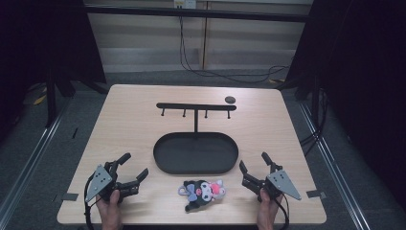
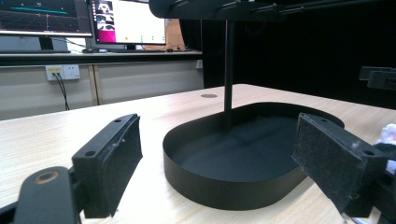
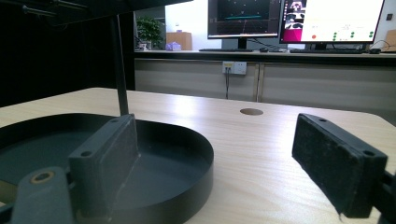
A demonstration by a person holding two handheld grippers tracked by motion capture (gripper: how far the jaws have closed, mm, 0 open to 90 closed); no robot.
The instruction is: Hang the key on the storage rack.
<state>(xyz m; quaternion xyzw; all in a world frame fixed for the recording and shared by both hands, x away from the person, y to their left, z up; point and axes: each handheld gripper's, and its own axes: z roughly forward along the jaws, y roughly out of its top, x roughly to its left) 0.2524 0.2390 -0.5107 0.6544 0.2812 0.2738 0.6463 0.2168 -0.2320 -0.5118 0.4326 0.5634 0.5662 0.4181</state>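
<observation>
From above, on the pale wooden desk (image 1: 143,129), a black oval tray (image 1: 196,153) sits in the middle with a thin post rising from its far side to a crossbar with four small pegs (image 1: 196,106). Near the front edge, just in front of the tray, a small plush toy (image 1: 203,190) in black, white and pink lies flat, touching neither pair of tongs. The left tongs (image 1: 133,168) rest at the front left corner in a hand, jaws apart and pointing toward the tray. The right tongs (image 1: 253,166) sit at the front right in the other hand, jaws likewise spread wide with nothing between them. The toy lies between the two, closer to the right pair.

Along the left tongs (image 2: 217,154), the two padded jaws stand well apart, framing the tray (image 2: 219,184) and its post; a bit of the toy (image 2: 387,137) peeks in at the right edge.

Along the right tongs (image 3: 215,161), the jaws are open and empty, the tray (image 3: 187,168) at left, bare desk (image 3: 261,154) ahead, and monitors beyond.
</observation>
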